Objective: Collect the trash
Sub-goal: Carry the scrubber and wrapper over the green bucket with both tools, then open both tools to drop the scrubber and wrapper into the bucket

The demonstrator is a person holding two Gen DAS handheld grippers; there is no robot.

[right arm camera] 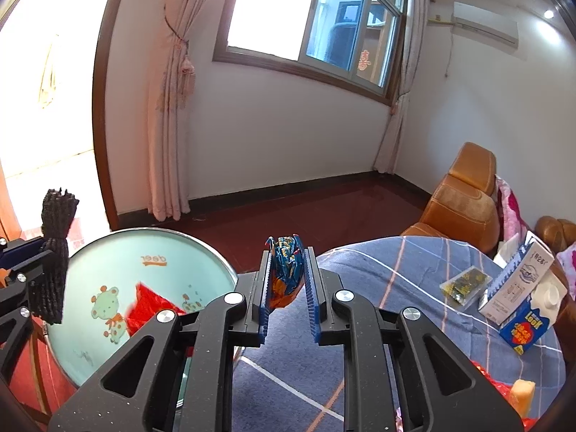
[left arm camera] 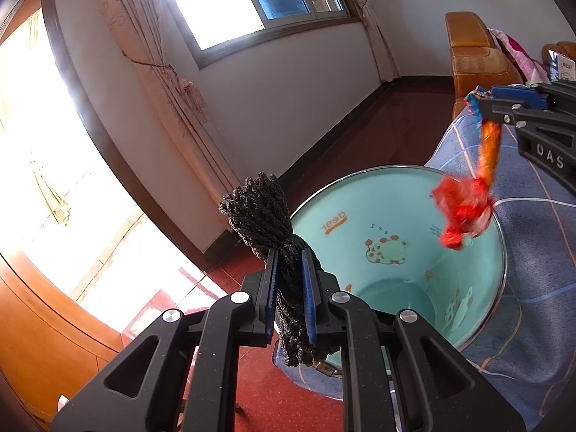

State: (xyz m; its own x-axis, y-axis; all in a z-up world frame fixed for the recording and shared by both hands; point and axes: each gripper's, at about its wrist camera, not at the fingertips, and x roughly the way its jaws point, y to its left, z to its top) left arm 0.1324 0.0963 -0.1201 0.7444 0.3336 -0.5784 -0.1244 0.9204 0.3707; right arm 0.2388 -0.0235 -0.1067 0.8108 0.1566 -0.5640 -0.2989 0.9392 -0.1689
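Note:
My left gripper (left arm camera: 289, 252) is shut on a black knitted bundle (left arm camera: 257, 208), held upright just left of a teal bin (left arm camera: 378, 170) printed with cartoon animals. At the upper right, my right gripper (left arm camera: 482, 98) is shut on a blue and orange snack wrapper (left arm camera: 489, 144), which dangles over the bin's far rim. Right below it is a blurred red crumpled wrapper (left arm camera: 462, 212), over the bin's mouth; I cannot tell whether the two are joined. In the right wrist view the snack wrapper (right arm camera: 286, 270) sits between the pads of the right gripper (right arm camera: 288, 252), with the red wrapper (right arm camera: 151, 304) and the bin (right arm camera: 108, 259) to the lower left.
A blue plaid cloth (right arm camera: 378, 270) covers the surface to the right of the bin. On it lie a white milk carton (right arm camera: 518, 280), a blue carton (right arm camera: 525, 327), a small clear packet (right arm camera: 464, 284) and a yellow block (right arm camera: 523, 392). An orange sofa (right arm camera: 464, 198) stands behind, on red floor (right arm camera: 306, 208).

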